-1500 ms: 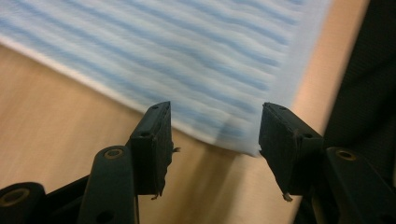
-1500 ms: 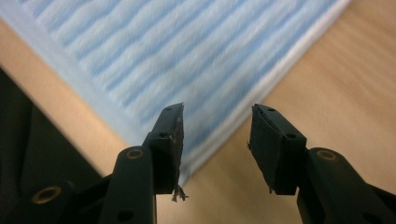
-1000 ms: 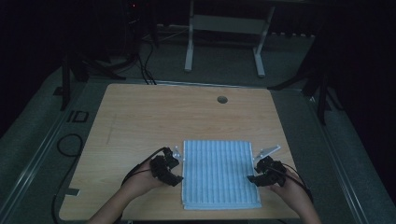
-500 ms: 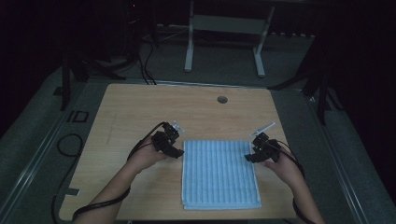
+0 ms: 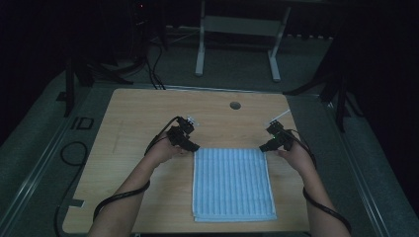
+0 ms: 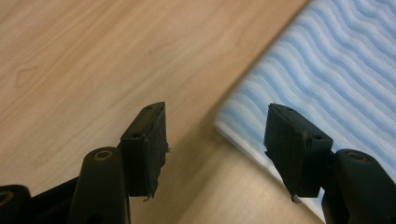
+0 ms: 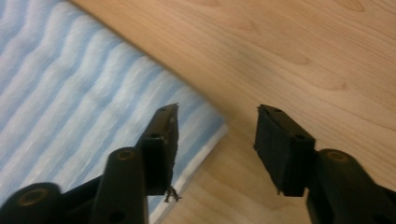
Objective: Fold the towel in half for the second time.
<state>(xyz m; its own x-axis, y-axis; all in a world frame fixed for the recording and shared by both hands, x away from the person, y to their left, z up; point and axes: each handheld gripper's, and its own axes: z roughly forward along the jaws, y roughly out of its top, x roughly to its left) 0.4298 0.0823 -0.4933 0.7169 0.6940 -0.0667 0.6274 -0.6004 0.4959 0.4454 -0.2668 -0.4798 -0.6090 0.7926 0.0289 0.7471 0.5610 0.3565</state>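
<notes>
1. The towel point(image 5: 232, 183), blue-striped and folded, lies flat on the table point(image 5: 138, 113) near my edge, its long side running away from me. It looks squared up, with layered hems at the near end.

2. My left gripper point(image 5: 193, 146) sits at the far-left corner. In the left gripper view the jaws straddle that corner point(image 6: 224, 127): one pad point(image 6: 148, 145) over bare wood, the other point(image 6: 293, 142) over cloth. The jaws are parted and nothing is pinched.

3. My right gripper point(image 5: 263, 147) mirrors it at the far-right corner. In the right gripper view the corner point(image 7: 219, 127) lies between the pads, one pad point(image 7: 161, 140) over the stripes and one point(image 7: 279, 148) over wood. The jaws have just been closing a bit but remain apart, with no cloth pressed between them.

4. Why this pose: both grippers are angled inward at matching corners, so each jaw pair can bite a corner edge-on. A symmetric grab keeps the far edge straight when lifted.

5. Judgement: this is the pre-grasp for another fold, far edge toward the near one. Not started.

6. Risk: the stack is several layers thick. A shallow bite could catch only the top layer and peel it off, so the lower pad needs to get under the whole corner.

7. The hole in the table point(image 5: 235, 105) is well clear of the work.
</notes>
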